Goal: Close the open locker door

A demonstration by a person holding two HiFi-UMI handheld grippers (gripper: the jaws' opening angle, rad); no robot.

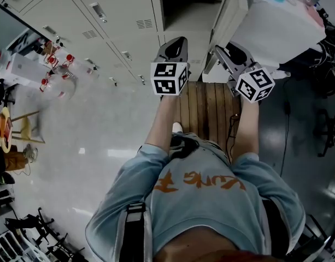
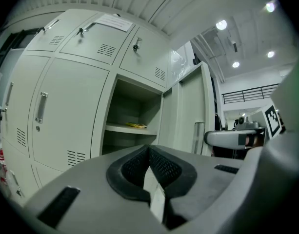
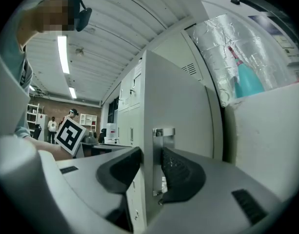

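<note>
Right gripper (image 3: 150, 156), in its own view alone, stands spread astride the locker door (image 3: 181, 101) edge; left gripper (image 2: 149, 149) pressed together.

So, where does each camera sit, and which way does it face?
Head view: on the head, facing down at lockers; arms, chest, left gripper, right gripper show.
Left gripper view: on that gripper, facing the open locker; shut jaws show.
Right gripper view: on that gripper, facing the door edge between its open jaws.
Shared: the door, in all three.

The pale grey locker door (image 1: 228, 23) stands swung open.
</note>
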